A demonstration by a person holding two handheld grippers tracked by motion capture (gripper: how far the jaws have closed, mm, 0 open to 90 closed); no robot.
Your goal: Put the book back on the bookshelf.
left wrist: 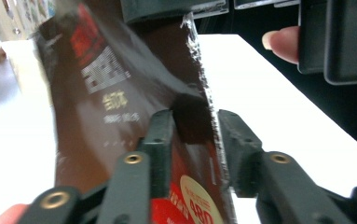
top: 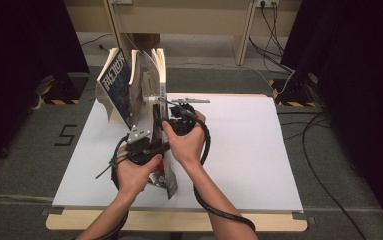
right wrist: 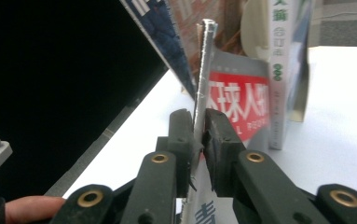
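Jaws of the right gripper (right wrist: 197,126) are pressed together on the thin edge of a magazine (right wrist: 234,105), whose red cover with white characters stands upright on the white worktop (right wrist: 339,135). Those of the left gripper (left wrist: 195,128) sit on either side of the same magazine's edge; one pad lies against the dark glossy cover (left wrist: 120,93), while the other stands a little off it, so they straddle the edge without clamping it.

From the high view the two hands meet at the middle of the worktop (top: 249,150), the left gripper (top: 144,145) low and nearer the person, the right gripper (top: 179,120) just beyond it. The magazine (top: 169,175) stands on its lower edge between them, its near corner close to the front of the worktop.

Just behind it, towards the far left corner, several books (top: 129,85) stand upright and lean against one another, the leftmost with a dark blue cover. A black cable (top: 219,210) trails from the right gripper along the forearm.
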